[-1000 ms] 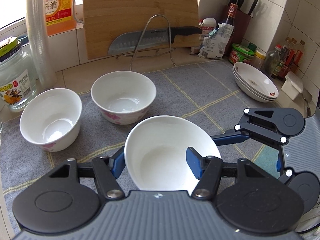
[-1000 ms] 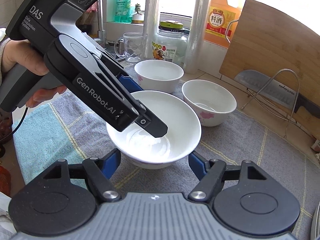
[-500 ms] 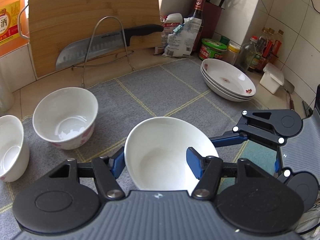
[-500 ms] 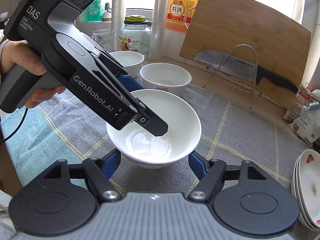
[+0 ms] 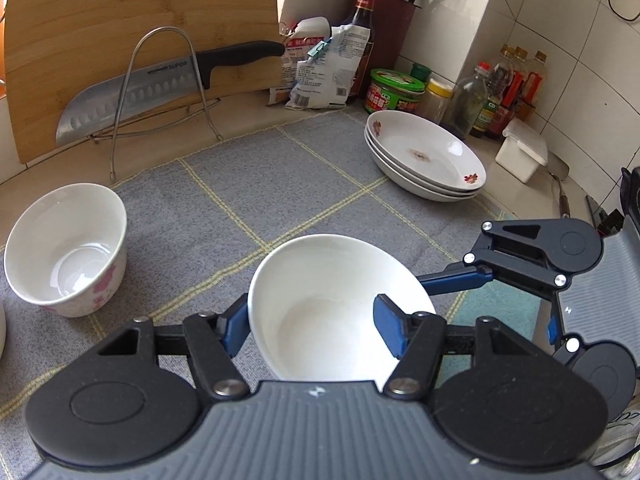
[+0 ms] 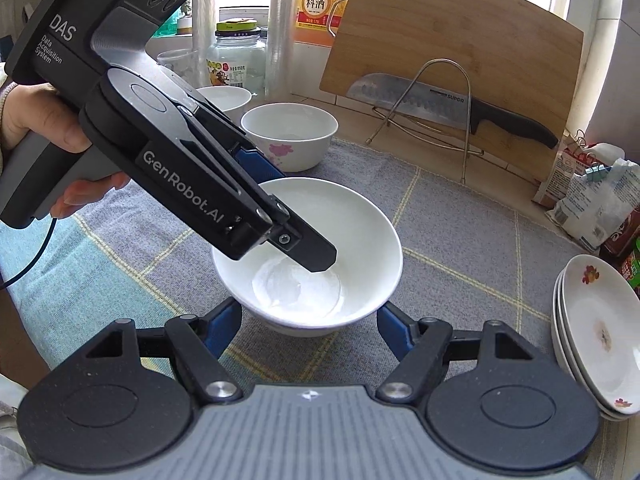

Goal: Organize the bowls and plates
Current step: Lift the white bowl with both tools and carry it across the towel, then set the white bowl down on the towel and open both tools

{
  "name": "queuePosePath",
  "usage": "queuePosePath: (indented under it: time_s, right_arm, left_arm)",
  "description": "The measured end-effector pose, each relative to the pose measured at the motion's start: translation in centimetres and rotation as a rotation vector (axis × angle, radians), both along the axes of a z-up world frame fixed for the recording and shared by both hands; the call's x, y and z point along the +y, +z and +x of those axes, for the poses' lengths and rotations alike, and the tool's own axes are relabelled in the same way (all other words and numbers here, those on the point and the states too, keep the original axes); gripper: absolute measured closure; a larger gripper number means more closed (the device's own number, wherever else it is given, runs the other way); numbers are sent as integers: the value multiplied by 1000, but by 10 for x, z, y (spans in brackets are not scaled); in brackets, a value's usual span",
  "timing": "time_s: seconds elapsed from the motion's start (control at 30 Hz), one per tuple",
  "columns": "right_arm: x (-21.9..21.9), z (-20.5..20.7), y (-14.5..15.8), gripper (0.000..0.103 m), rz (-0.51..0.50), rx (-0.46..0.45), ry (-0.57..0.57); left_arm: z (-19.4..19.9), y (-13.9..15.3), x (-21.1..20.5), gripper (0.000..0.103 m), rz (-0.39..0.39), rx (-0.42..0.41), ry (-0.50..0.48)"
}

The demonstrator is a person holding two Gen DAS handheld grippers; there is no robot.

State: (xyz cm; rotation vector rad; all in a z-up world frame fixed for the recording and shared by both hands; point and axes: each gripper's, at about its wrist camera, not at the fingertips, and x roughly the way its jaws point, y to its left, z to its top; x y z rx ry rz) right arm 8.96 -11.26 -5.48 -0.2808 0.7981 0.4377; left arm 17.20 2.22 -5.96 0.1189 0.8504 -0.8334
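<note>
Bowl (image 5: 332,304): pinched by its rim in the left gripper (image 5: 310,326), carried above the mat. Right gripper (image 6: 310,328): jaws parted, straddling the bowl, holding nothing. Step: transport. Next: set down right of the bowl, near the plates (image 5: 426,160), or nest it.

Far ahead of the left gripper, a bamboo cutting board (image 5: 132,32) leaning on the wall, with a cleaver (image 5: 132,96) propped across a wire rack (image 5: 168,92) before it. Ahead and right of that gripper, food bags (image 5: 320,72), a dark sauce bottle (image 5: 364,20), a green-lidded jar (image 5: 394,90) and a knife block (image 5: 394,24). Beneath it all, a grey checked mat (image 5: 260,184).
</note>
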Motion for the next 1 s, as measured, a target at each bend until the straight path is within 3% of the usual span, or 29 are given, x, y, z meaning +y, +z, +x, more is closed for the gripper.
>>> queuePosePath:
  time_s: [0.77, 0.87, 0.9, 0.93, 1.0]
  right_arm:
    - [3, 2, -4, 24, -5, 33, 11]
    - [2, 2, -4, 24, 5, 35, 17]
    - [2, 2, -4, 22, 9, 37, 16]
    - [1, 1, -4, 17, 11, 33, 14]
    - [-1, 0, -2, 7, 24, 23, 7]
  left_arm:
    - [-2, -11, 5, 38, -27, 28, 21]
    - [-4, -11, 6, 25, -40, 18, 25]
    - [-6, -10, 7, 16, -38, 4, 33]
    - [-8, -8, 8, 8, -31, -15, 43]
    - [-11, -5, 11, 7, -30, -46, 62]
